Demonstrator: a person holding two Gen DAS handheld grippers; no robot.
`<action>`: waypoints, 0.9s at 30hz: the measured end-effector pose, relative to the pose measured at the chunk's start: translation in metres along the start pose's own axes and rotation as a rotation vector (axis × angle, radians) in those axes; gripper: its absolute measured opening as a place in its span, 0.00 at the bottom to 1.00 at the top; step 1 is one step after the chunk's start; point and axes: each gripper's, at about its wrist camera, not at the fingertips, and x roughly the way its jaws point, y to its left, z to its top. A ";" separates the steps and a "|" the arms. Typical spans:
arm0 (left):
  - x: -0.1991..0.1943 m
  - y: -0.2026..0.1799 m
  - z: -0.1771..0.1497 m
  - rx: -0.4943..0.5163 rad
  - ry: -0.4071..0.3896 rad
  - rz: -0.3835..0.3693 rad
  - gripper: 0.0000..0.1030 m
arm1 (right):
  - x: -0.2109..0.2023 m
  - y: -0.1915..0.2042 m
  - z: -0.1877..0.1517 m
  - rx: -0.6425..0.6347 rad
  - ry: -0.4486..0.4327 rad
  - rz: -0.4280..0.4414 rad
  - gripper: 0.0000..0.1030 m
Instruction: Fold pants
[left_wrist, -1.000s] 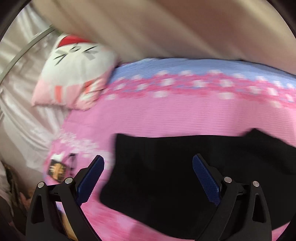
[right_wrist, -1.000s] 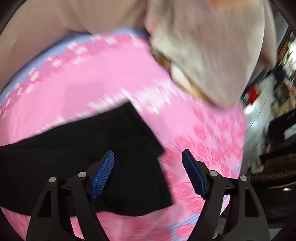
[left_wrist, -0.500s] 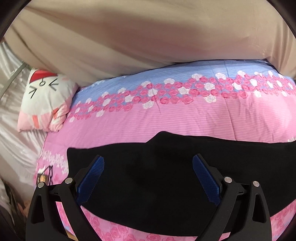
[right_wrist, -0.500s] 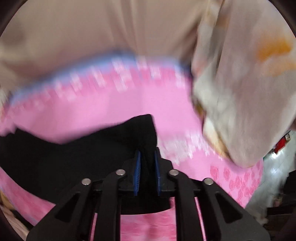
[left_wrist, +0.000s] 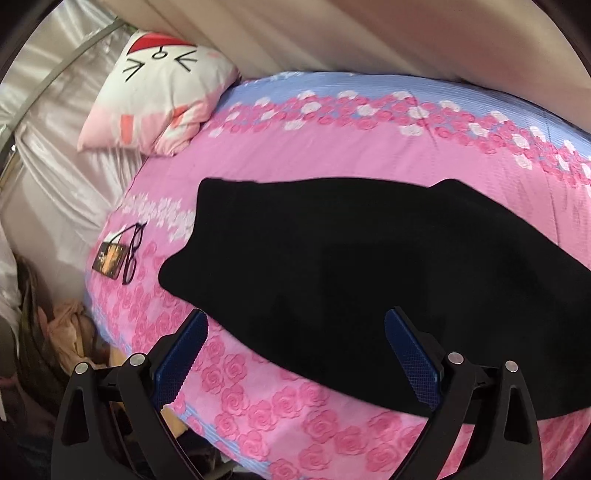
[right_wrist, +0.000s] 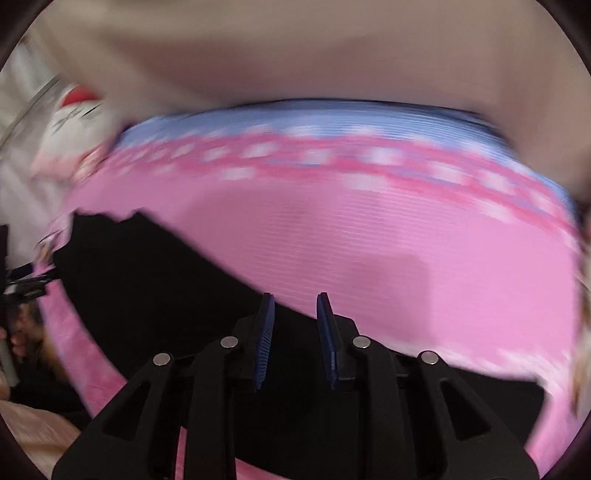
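Note:
Black pants (left_wrist: 351, 266) lie flat across the pink rose-print bedspread (left_wrist: 332, 144). My left gripper (left_wrist: 295, 354) is open and empty, its blue pads above the near edge of the pants by their left end. In the blurred right wrist view my right gripper (right_wrist: 294, 328) has its jaws close together around black fabric of the pants (right_wrist: 155, 280), which run from the far left under the fingers to the lower right. Its grip on the cloth looks held, with a narrow gap still showing between the pads.
A white and pink cat-face pillow (left_wrist: 162, 92) lies at the bed's far left corner. Glasses (left_wrist: 131, 251) and a small dark card (left_wrist: 110, 258) lie on the bedspread left of the pants. Beige curtain (left_wrist: 369, 33) behind the bed. Clutter (left_wrist: 70, 332) beside the bed's left edge.
My right gripper, which shut on the pants' right end half a second ago, has swung left with the cloth. The left gripper has stayed open and turned back toward the pants' left end.

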 end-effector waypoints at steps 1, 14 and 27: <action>0.002 0.005 -0.002 -0.002 0.006 0.001 0.92 | 0.024 0.033 0.014 -0.036 0.027 0.047 0.30; 0.047 0.114 -0.035 -0.045 0.054 0.003 0.92 | 0.210 0.238 0.119 -0.357 0.252 0.001 0.11; 0.138 0.234 -0.042 -0.184 0.190 -0.009 0.92 | 0.149 0.348 0.087 -0.405 0.007 0.057 0.57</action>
